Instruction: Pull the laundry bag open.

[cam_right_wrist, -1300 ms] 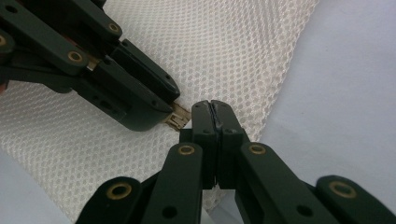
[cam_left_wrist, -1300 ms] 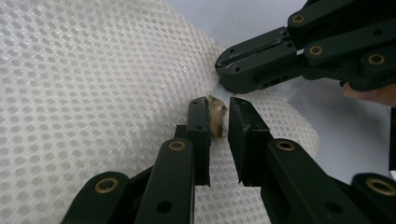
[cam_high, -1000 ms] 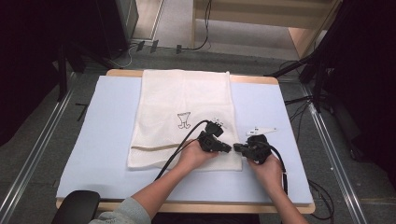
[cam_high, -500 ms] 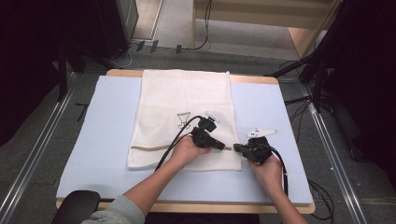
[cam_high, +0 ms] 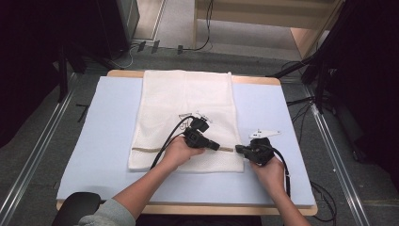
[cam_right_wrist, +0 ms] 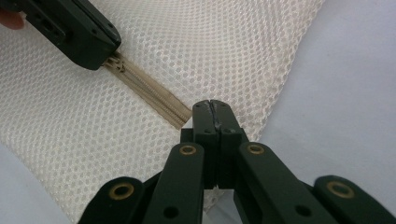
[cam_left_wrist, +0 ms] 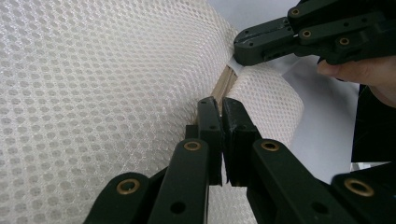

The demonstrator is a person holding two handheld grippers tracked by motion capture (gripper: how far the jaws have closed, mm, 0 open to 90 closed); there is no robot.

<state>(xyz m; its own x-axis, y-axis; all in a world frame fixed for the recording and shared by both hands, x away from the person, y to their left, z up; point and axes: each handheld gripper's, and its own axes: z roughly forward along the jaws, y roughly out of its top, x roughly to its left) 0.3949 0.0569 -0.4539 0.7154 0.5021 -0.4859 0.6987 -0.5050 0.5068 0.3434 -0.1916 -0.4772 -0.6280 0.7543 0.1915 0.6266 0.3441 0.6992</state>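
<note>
I am looking down at my two forearms coming in over the near edge of the worktop (cam_high: 94, 155), which is covered by a pale blue mat. My right tool (cam_high: 239, 149) is sitting at the near right corner of the mesh laundry bag (cam_high: 188, 99), its jaws pressed together on the end of the bag's tan zipper (cam_right_wrist: 149, 91) — in the right gripper view the mesh is bunching just behind the closed tips. Just beside it, toward the bag's middle, my left tool (cam_high: 217, 146) is pinching the same zipper line with its jaws drawn narrow; whether it is clamping the slider or only the tape I cannot tell. The two tools are pointing at each other, close but apart. Farther off, the bag is lying flat — reaching to the worktop's far edge.
</note>
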